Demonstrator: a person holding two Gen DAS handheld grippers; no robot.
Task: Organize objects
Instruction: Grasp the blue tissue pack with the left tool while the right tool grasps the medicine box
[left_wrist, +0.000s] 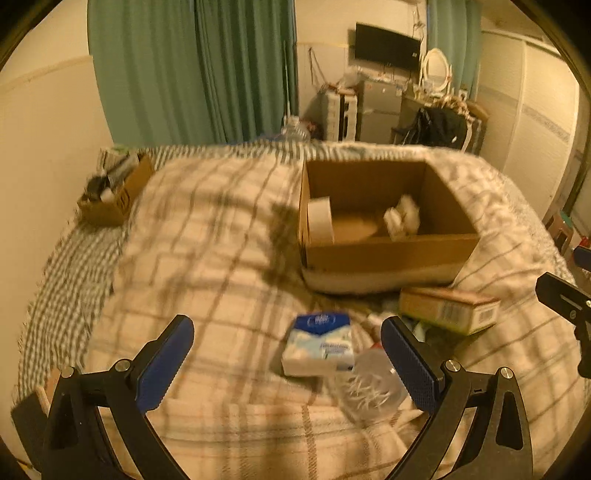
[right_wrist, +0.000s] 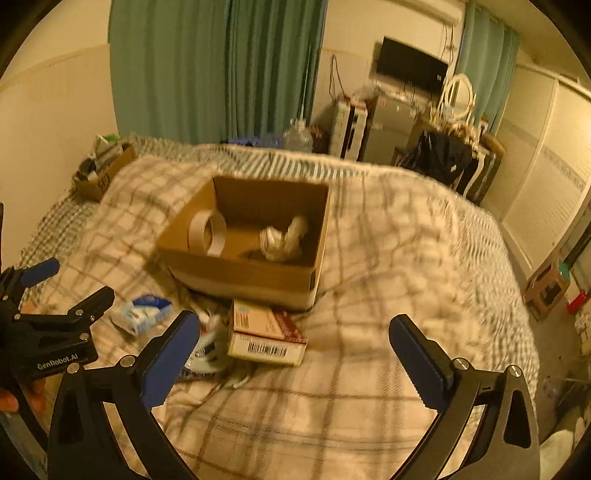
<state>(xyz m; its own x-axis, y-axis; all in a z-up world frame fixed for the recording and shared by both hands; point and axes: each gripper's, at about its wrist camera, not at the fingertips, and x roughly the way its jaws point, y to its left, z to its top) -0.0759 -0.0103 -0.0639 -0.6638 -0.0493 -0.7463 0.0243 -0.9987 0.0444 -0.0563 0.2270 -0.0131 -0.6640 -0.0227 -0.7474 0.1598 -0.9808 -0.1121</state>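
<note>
Both grippers wide apart, gripping nothing: left gripper (left_wrist: 288, 365) low centre, right gripper (right_wrist: 295, 354) low centre. One open cardboard box (left_wrist: 388, 254) mid-frame on plaid blanket (left_wrist: 207, 258), holding two items: one tape roll (left_wrist: 320, 220) at its left wall, one white bundle (left_wrist: 402, 218) to the right. In front of box: one blue-white tissue pack (left_wrist: 319, 347), one barcoded carton (left_wrist: 448, 309), one clear plastic container (left_wrist: 373, 387). Second small box (left_wrist: 114, 192) upper left.

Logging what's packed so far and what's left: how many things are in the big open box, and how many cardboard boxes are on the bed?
In the big box: 2, a tape roll and a white bundle.
Cardboard boxes: 2, the big one and a small box.
Total: 4.
</note>
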